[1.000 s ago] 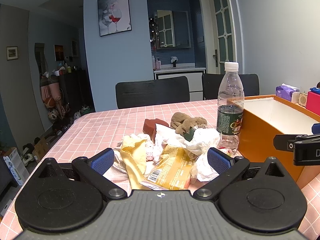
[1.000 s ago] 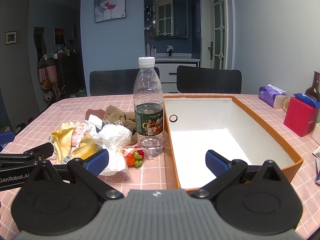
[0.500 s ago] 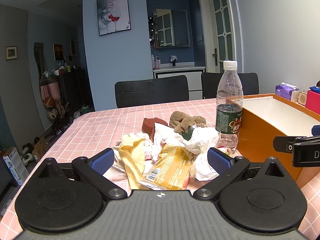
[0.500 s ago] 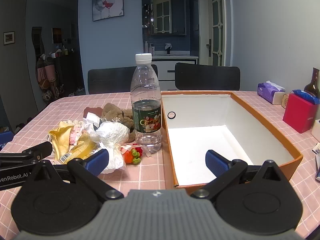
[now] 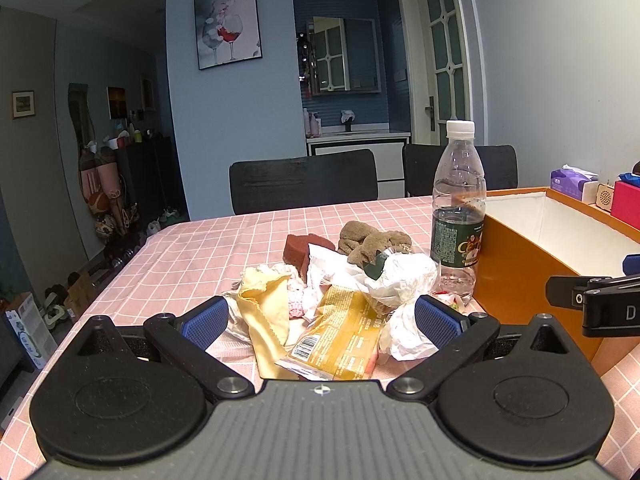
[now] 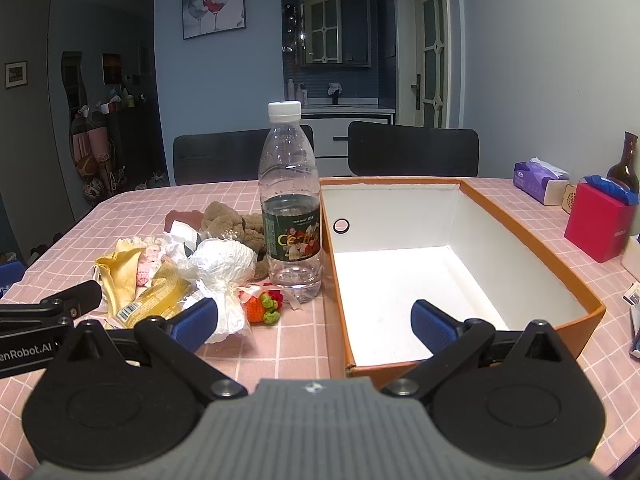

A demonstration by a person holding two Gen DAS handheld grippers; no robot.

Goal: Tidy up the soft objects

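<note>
A heap of soft things lies on the pink checked tablecloth: a yellow cloth (image 5: 266,312), a yellow snack packet (image 5: 340,330), white crumpled plastic bags (image 5: 400,280), a brown plush toy (image 5: 370,240), a dark red sponge (image 5: 300,248) and a small knitted strawberry (image 6: 266,306). My left gripper (image 5: 320,322) is open just in front of the heap, with the packet lying between its blue pads. An orange box (image 6: 532,248) with a white, empty inside stands to the right. My right gripper (image 6: 314,322) is open above the box's near left corner and holds nothing.
A clear water bottle (image 6: 290,208) stands between the heap and the box. A purple tissue pack (image 6: 540,176), a red box (image 6: 598,226) and a dark glass bottle (image 6: 624,164) sit at the right. Two black chairs (image 5: 304,186) stand behind the table.
Both views have shifted slightly; the heap, bottle and box sit a little lower and nearer in the frames. Both grippers stay open and nothing was picked up.
</note>
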